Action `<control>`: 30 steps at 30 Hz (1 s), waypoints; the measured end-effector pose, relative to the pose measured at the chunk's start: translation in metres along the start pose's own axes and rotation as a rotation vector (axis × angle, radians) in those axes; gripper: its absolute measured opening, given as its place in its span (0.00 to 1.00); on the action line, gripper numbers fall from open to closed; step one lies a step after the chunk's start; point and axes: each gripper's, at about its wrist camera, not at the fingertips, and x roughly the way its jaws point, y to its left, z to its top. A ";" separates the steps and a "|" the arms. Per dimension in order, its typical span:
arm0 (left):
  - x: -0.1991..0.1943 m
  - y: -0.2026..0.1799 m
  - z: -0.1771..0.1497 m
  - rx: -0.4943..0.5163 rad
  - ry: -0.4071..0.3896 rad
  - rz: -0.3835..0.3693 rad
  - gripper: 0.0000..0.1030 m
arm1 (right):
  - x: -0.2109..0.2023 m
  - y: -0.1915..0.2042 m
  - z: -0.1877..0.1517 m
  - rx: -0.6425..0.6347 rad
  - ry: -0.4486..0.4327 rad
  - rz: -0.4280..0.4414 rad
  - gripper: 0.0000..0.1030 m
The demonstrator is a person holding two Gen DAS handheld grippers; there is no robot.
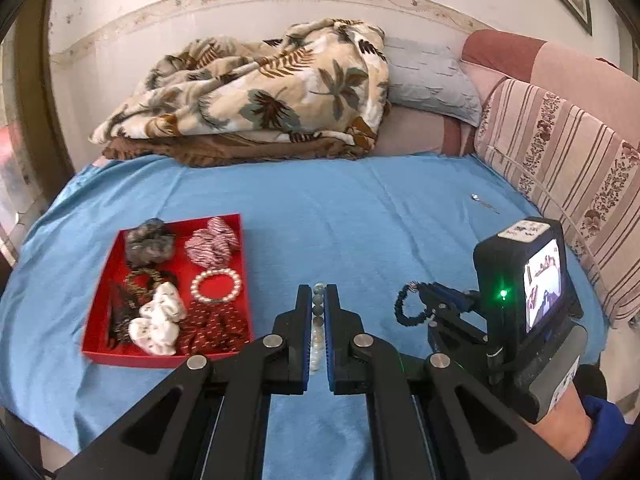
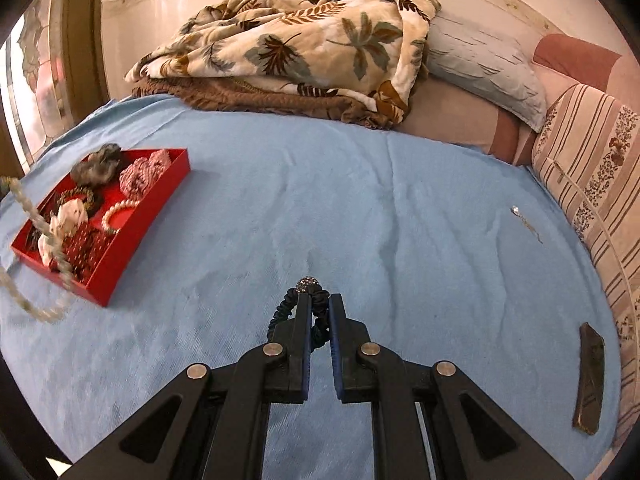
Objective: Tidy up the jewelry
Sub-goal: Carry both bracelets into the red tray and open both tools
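A red tray [image 1: 100,312] on the blue bedsheet holds several scrunchies and a pearl bracelet [image 1: 216,287]; it also shows in the right wrist view [image 2: 120,264]. My left gripper [image 1: 319,292] is shut on a pale bead necklace [image 1: 317,312], right of the tray; the necklace hangs blurred at the left of the right wrist view [image 2: 24,216]. My right gripper [image 2: 320,300] is shut on a dark blue hair tie [image 2: 308,286] with a sparkly bead, above the sheet. It shows in the left wrist view [image 1: 420,296] too, holding the tie [image 1: 404,308].
A small silver pendant [image 2: 516,211] and a dark hair clip [image 2: 588,380] lie on the sheet at the right. A leaf-print blanket [image 2: 300,40] and pillow [image 2: 488,68] are at the back. A striped cushion [image 2: 600,184] lines the right edge.
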 end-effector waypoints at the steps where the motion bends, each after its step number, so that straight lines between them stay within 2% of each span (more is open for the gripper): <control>1: -0.004 0.001 -0.001 -0.001 -0.004 0.006 0.05 | -0.001 0.001 -0.001 -0.003 -0.001 -0.002 0.09; 13: -0.027 0.017 -0.011 -0.029 -0.025 0.038 0.05 | -0.009 0.013 -0.013 -0.054 -0.016 -0.053 0.09; 30: -0.025 0.026 -0.017 -0.037 -0.019 0.065 0.05 | -0.009 0.014 -0.013 -0.066 -0.019 -0.067 0.09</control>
